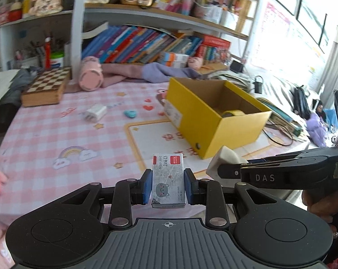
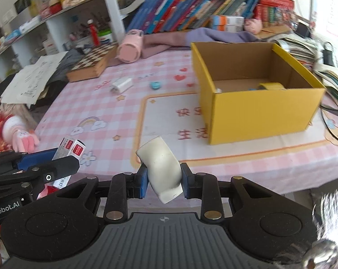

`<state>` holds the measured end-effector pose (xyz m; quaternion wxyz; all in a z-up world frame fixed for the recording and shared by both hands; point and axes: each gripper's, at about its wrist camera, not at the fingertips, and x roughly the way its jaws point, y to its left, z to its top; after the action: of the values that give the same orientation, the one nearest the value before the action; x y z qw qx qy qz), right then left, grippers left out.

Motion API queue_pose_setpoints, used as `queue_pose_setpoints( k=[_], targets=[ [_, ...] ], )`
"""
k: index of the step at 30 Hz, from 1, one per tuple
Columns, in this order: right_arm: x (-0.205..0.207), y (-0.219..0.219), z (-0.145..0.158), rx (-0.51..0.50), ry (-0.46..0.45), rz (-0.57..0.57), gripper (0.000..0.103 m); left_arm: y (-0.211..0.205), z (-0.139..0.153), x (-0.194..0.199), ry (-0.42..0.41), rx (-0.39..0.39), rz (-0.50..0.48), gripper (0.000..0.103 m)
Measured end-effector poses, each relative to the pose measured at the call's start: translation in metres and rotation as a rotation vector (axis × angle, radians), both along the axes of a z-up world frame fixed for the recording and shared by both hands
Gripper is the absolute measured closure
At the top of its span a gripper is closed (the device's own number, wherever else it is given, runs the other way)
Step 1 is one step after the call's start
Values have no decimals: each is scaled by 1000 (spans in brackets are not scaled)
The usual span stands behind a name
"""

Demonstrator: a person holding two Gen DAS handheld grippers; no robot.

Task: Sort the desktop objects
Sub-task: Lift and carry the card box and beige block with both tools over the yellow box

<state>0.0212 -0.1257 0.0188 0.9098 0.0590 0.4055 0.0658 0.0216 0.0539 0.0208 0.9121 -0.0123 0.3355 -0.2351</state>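
Note:
My left gripper is shut on a small grey staple box with a red label and a cat drawing. The box is held above the near part of the pink checked tablecloth. My right gripper is shut on a white curved block, tilted between the blue pads. The grippers are side by side: the right gripper shows at the right of the left wrist view, and the left gripper with the staple box shows at the left of the right wrist view. An open yellow cardboard box stands ahead to the right, with a yellow tape roll inside.
A white charger plug and a small blue object lie mid-table. A wooden chess box, a pink cylinder and crumpled cloth sit at the back below bookshelves. Papers and cables lie right of the yellow box. A pink glove is at the left.

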Motion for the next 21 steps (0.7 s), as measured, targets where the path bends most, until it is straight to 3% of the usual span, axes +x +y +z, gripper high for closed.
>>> queue_pose_setpoints(
  k=[21],
  targets=[
    [-20, -79, -4, 7, 24, -181, 76, -81, -3, 14, 13, 1, -185, 75]
  ],
)
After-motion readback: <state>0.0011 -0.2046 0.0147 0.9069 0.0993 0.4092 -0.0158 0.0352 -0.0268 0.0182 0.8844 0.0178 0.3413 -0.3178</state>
